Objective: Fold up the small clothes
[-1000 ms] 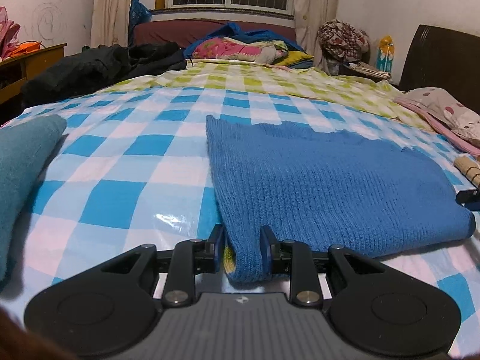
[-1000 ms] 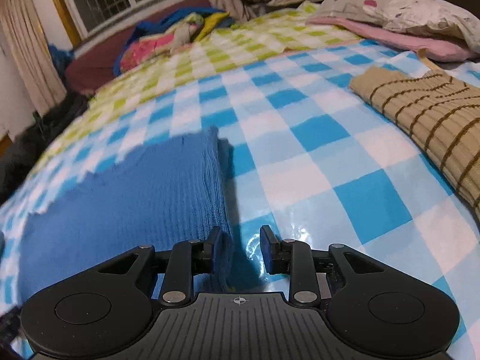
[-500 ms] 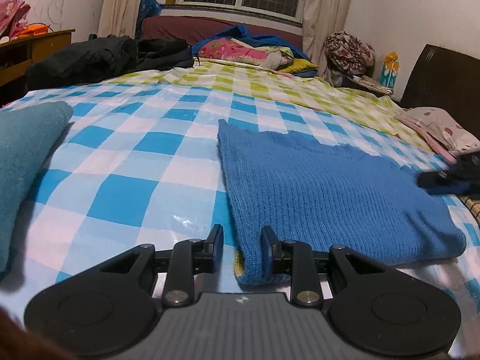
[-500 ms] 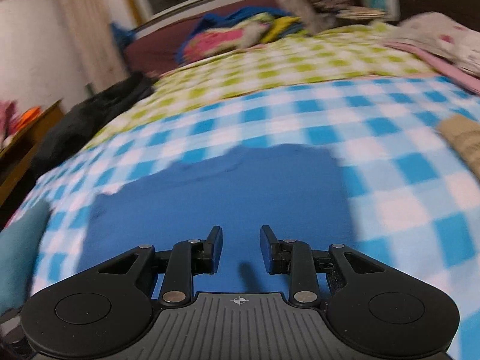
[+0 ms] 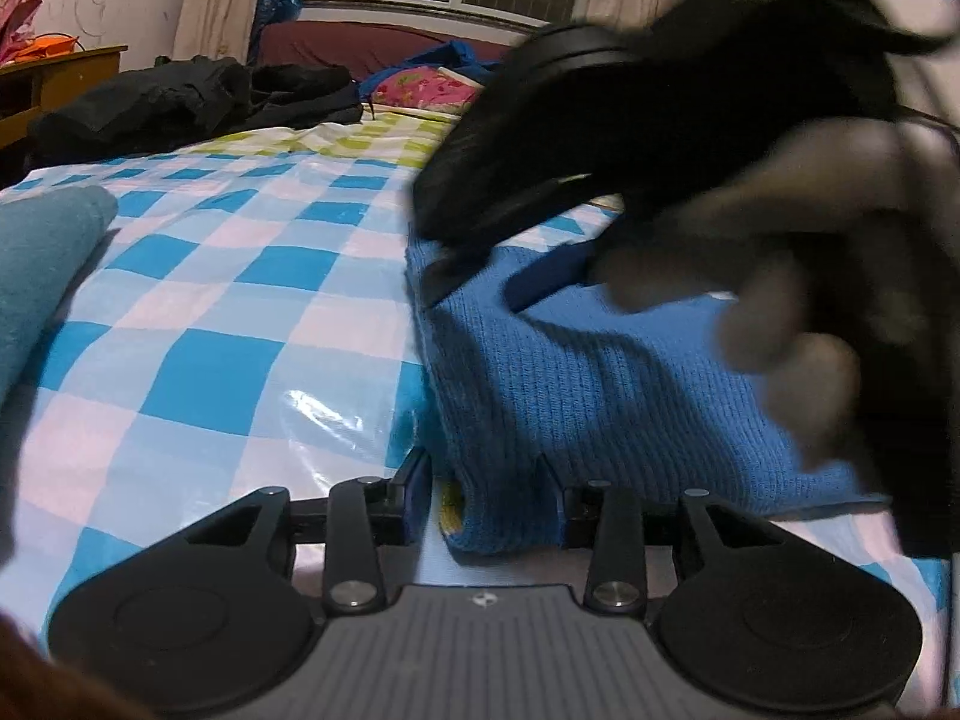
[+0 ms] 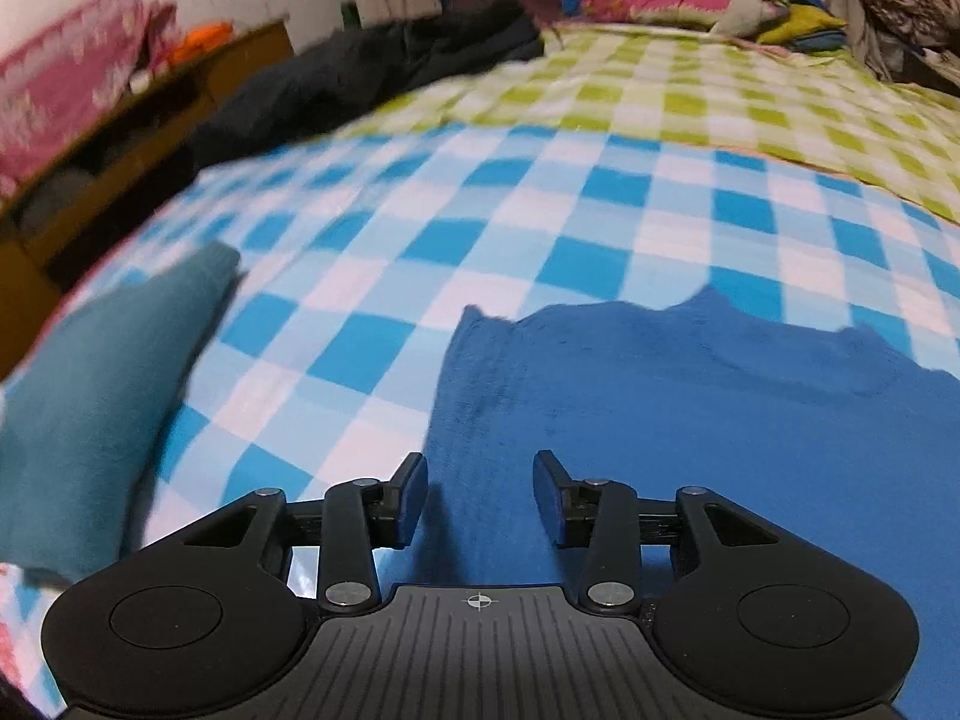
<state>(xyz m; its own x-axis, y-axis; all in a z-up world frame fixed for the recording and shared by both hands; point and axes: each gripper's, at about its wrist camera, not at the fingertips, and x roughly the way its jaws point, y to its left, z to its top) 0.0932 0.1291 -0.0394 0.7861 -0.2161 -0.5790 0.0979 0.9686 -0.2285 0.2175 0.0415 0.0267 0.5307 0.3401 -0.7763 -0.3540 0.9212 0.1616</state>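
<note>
Sweater, one, blue and knitted, lies folded on the checked sheet. In the left view its near corner sits between the jaws of the left gripper. Those jaws are opening, and there is a gap beside the left pad. Only this view shows a blurry hand holding the right gripper over the sweater's far part. Only the right view shows the right gripper's jaws: they are opening, with nothing held, just above the sweater. One teal cloth lies left of the jaws in both views.
</note>
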